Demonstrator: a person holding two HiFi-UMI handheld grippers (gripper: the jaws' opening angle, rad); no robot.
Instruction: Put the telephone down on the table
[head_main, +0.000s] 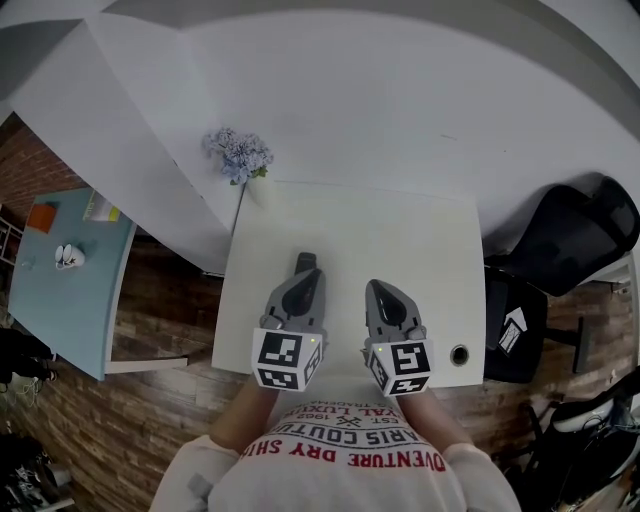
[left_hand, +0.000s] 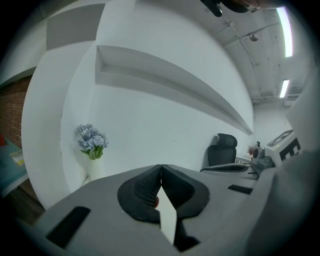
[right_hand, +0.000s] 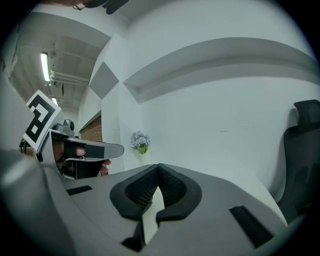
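The left gripper (left_hand: 160, 170) and the right gripper (right_hand: 158, 169) are being held side by side at the 6 o'clock edge of the bench (head_main: 400, 230). The fingers of both are pressing together on nothing. A small dark shape, probably the telephone (head_main: 306, 263), is lying on the bench just beside the left fingertips, at their 12 o'clock. Pushing that gripper forward with its fingers closed is likely to shove the telephone away instead of gripping it.

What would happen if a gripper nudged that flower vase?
The vase looks slim, with flowers bunched on top, so it would probably tip rather than slide. It stands at the table's far corner, so a tip might send it off the edge. It may be breakable; its material is unclear.
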